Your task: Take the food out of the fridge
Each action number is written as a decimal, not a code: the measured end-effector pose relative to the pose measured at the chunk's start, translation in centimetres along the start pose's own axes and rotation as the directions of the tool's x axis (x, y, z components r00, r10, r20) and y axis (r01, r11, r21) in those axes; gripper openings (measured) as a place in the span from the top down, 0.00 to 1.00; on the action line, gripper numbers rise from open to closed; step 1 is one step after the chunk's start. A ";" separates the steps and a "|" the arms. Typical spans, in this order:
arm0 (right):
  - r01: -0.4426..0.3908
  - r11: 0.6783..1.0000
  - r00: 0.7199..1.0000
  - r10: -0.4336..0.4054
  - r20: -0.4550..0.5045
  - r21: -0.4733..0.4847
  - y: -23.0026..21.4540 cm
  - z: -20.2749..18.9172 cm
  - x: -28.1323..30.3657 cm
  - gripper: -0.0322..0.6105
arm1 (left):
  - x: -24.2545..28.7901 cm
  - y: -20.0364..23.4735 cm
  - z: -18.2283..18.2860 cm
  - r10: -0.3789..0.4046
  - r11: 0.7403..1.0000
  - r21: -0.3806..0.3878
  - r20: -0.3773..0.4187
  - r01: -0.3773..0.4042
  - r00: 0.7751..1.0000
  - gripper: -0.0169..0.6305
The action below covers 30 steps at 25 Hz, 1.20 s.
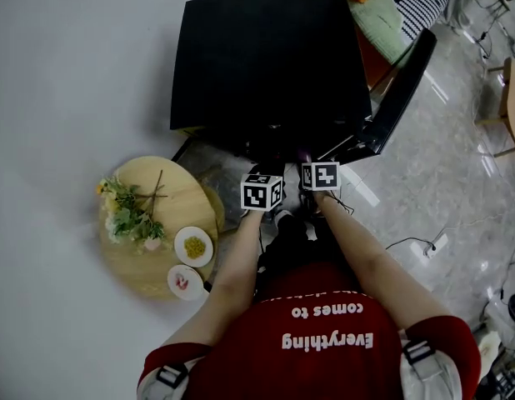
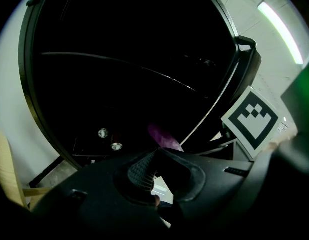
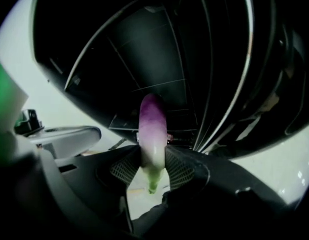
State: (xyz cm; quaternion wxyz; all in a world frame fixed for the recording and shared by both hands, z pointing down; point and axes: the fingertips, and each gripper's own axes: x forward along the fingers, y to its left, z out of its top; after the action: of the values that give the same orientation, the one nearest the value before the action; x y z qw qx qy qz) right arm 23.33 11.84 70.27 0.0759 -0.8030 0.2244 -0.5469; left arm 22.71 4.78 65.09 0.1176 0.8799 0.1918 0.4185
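The black fridge (image 1: 257, 57) stands in front of me with its door (image 1: 399, 90) swung open to the right. My right gripper (image 3: 152, 166) is shut on a long purple-and-white eggplant (image 3: 153, 129), green stem end down between the pads and purple tip toward the dark fridge shelves. In the head view the right gripper (image 1: 304, 155) sits at the fridge's lower opening. My left gripper (image 2: 153, 159) is shut with nothing in it, close beside the right one, and its view catches the eggplant (image 2: 164, 138) just ahead. The left gripper (image 1: 266, 163) is level with the right in the head view.
A round wooden table (image 1: 178, 194) stands left of me with a bunch of flowers (image 1: 128, 211) and two small plates (image 1: 194, 246) (image 1: 184, 282). Cushions (image 1: 382, 7) lie behind the fridge at the right. Cables (image 1: 424, 244) trail over the floor on the right.
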 end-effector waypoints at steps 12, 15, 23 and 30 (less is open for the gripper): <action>-0.281 0.958 0.949 0.269 -0.164 -0.058 2.7 -2.8 -2.8 0.70 | -4.9 -3.0 -0.6 -0.015 0.987 0.163 0.019 0.011 1.000 0.96; -0.375 0.927 0.913 0.367 -0.176 -0.012 3.7 -3.1 -4.0 0.70 | -6.7 -2.9 -0.6 -0.021 0.990 0.142 0.043 0.015 0.999 0.96; -0.575 0.818 0.802 0.570 -0.180 0.028 7.2 -2.8 -8.3 0.70 | -10.5 -2.8 -0.3 -0.035 0.999 0.015 0.132 0.034 0.991 0.96; -0.685 0.698 0.729 0.660 -0.181 -0.209 11.1 -1.6 -13.3 0.70 | -13.3 -4.6 0.6 -0.041 0.999 0.030 0.209 0.036 0.977 0.96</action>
State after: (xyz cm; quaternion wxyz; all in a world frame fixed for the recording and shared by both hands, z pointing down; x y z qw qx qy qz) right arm 14.85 8.09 55.62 0.1536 -0.6418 0.5754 -0.4830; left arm 14.40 3.07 53.85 0.1337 0.9168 0.2008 0.3183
